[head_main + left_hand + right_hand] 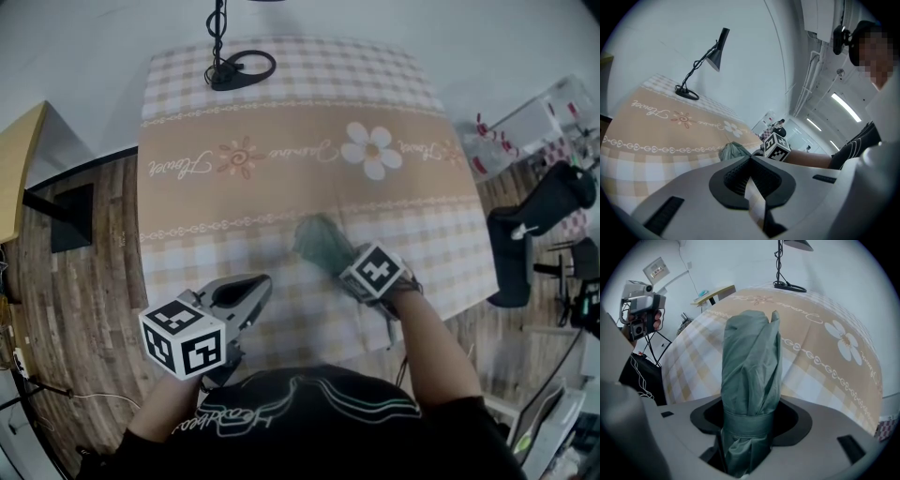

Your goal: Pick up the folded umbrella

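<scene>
Straddling the folded umbrella [750, 362] at six o'clock on the bench [281, 187], the right gripper [750, 432], jaws spread, risks pinching only loose fabric and slipping.

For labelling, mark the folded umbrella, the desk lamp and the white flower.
folded umbrella [751, 366]: right gripper view, middle of its fabric.
desk lamp [242, 68]: head view, its base.
white flower [372, 150]: head view, its centre.
</scene>
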`<state>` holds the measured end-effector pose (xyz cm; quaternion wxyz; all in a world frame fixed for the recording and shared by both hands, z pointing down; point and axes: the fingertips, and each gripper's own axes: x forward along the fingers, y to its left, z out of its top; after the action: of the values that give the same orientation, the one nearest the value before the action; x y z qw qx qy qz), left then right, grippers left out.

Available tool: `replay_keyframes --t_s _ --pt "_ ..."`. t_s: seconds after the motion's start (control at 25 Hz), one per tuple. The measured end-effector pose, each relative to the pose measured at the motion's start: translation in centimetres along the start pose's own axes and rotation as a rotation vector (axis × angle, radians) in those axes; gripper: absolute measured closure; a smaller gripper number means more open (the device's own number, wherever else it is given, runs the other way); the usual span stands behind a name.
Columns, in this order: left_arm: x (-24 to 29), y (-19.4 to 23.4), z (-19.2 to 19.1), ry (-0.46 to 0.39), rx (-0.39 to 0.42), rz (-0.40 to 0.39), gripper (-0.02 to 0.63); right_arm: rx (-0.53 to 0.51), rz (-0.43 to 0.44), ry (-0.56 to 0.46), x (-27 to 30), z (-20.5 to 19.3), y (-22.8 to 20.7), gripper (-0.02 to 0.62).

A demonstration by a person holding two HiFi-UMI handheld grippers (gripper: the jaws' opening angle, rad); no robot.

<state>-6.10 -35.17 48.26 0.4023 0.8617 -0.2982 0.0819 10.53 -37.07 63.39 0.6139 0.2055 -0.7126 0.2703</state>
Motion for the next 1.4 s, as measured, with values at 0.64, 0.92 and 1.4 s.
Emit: replay_keyframes --t_s 0.64,0.92,1.4 --pt "-3.3 -5.6 -3.1 -0.061 0.021 0.028 0.607 0.072 -0.029 -0.323 -6.1 -0.9 3.6 0.325" --pt "-3.6 -11.2 -4.6 -0.061 0.076 -0.014 0.608 0.092 0.003 -0.563 -12.9 -3.3 8.0 0.325" --pt "-5.8 -22.3 -6.2 -0.123 0.191 -0.067 0.609 0.166 0.132 -1.084 -27.4 -10.5 15.4 0.325"
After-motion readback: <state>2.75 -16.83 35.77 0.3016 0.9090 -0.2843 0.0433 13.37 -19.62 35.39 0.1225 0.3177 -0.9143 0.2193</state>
